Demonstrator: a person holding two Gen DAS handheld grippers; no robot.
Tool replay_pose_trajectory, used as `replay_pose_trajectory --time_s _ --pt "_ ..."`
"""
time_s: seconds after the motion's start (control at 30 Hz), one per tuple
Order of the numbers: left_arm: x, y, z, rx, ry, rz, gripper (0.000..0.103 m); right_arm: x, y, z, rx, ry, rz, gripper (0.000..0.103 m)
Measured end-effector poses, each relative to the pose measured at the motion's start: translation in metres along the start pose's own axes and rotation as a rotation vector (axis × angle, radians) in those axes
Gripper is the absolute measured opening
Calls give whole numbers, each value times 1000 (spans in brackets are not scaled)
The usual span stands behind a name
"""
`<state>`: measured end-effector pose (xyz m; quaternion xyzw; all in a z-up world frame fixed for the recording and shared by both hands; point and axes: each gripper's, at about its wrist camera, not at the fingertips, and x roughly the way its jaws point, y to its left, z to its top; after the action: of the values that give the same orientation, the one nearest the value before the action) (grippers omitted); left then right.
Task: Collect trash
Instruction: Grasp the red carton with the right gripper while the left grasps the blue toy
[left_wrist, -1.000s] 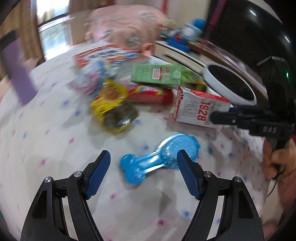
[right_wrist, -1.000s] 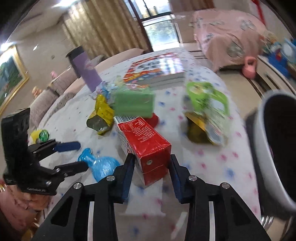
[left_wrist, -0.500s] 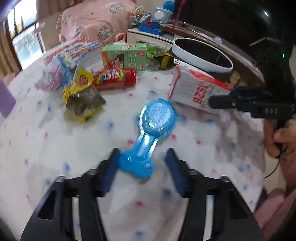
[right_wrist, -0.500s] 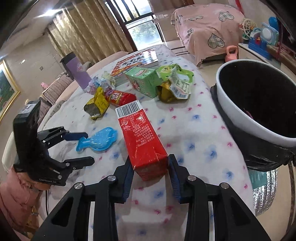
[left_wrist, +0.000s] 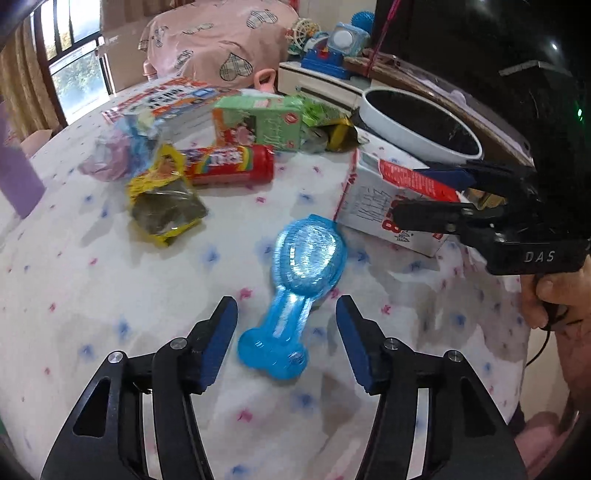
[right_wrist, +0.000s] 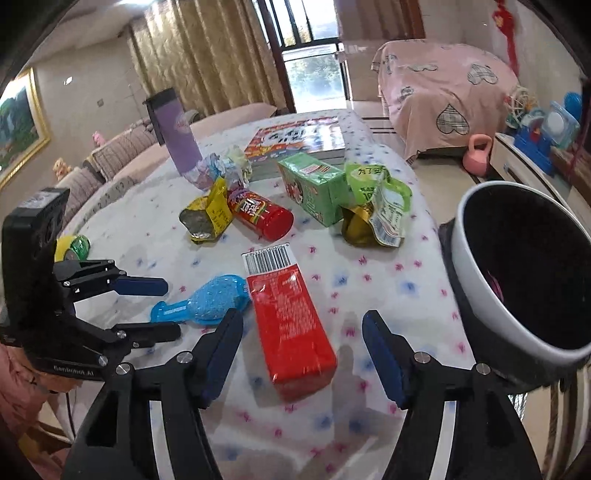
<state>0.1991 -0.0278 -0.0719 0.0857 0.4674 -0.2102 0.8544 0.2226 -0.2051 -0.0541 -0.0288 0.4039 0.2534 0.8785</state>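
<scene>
White cloth with small flower prints covers the counter (right_wrist: 388, 280); white-rimmed bin (right_wrist: 476, 258) stands at its right edge. Red carton (right_wrist: 291, 325) lies flat at lower centre of the right wrist view, long axis running from barcode end at centre frame toward the camera. Right gripper (right_wrist: 303, 350) jaws have just been opening; they stand released either side of the carton, pads clear. Judged light, stiff-walled, crushable, slightly slick; take across the narrow sides near mid-length. Left gripper (left_wrist: 286, 343) jaws parted around the blue brush (left_wrist: 295, 288) handle, not touching.
</scene>
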Motion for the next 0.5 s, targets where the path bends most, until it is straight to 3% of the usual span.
replay_pose_trajectory --time_s 0.03,0.07,0.1,0.13,0.27,0.5 --pt "2 -4 0 13 -1 24 55 4 1 1 -10 11 -1 63" --pt "3 -9 0 32 -6 42 45 7 2 1 -18 21 0 45" --pt "1 -13 -1 42 -10 37 28 10 2 -1 -16 33 1 35" --pt "1 -15 -1 39 -9 25 19 10 1 -3 -5 40 0 31" --pt "-3 -17 -4 -12 -19 8 19 -3 -6 -14 62 14 -6 30" --pt "-27 -25 -9 -139 -102 -109 19 -40 -30 -29 206 -62 7 30"
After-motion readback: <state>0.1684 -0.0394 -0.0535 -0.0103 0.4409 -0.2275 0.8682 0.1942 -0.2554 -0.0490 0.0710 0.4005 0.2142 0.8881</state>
